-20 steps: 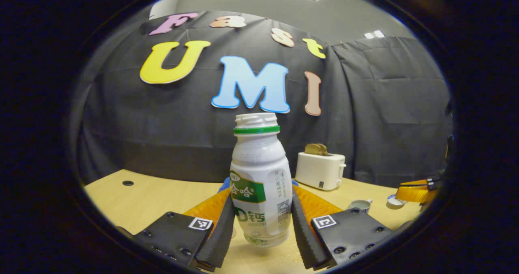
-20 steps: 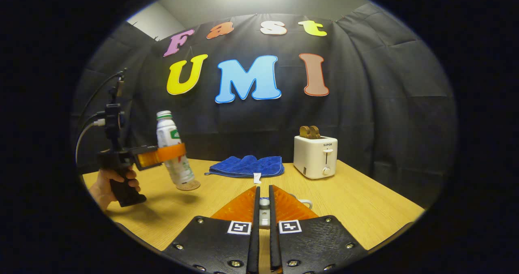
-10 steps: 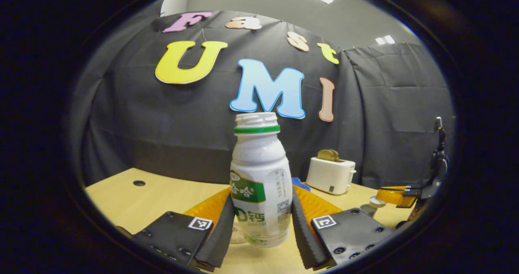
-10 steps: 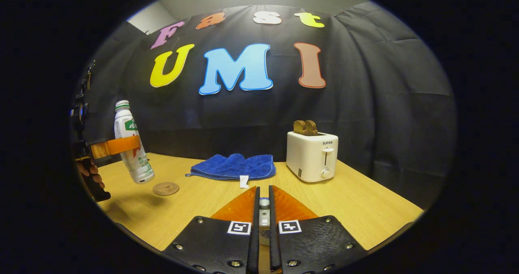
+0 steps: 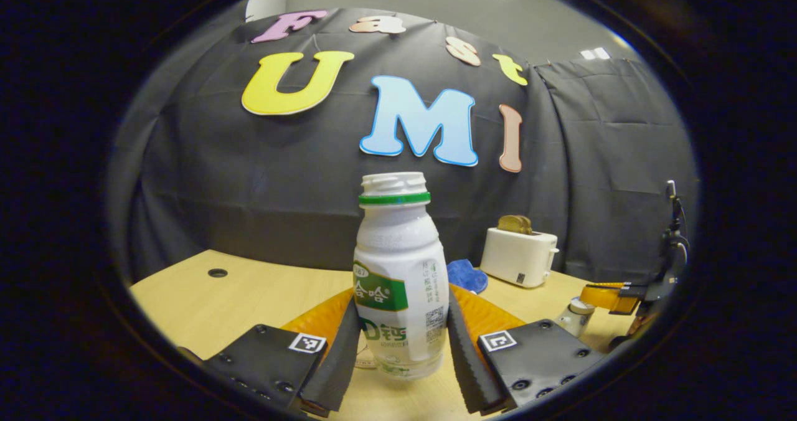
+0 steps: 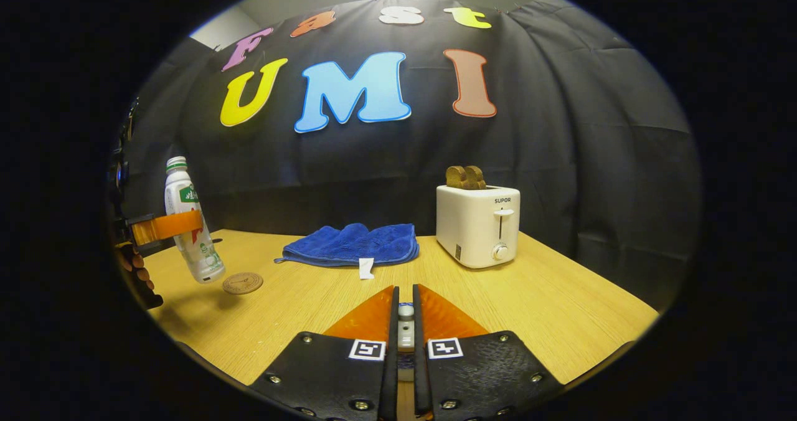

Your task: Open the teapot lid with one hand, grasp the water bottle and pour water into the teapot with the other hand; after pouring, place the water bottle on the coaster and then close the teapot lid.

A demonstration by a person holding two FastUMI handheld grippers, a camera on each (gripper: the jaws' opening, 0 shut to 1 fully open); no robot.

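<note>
Since a second ago, we are carrying the water bottle [image 5: 400, 271] leftward, clear of the coaster [image 6: 243, 283]. Our left gripper [image 5: 401, 346] is squeezing its light, slick waist; our right gripper [image 6: 405, 331] is pinching the lid knob [image 6: 405, 312].

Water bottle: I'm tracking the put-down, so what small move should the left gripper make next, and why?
Probably shift the water bottle right and lower it. In the right gripper view it hangs tilted above the table in the left gripper, just left of the coaster.
</note>
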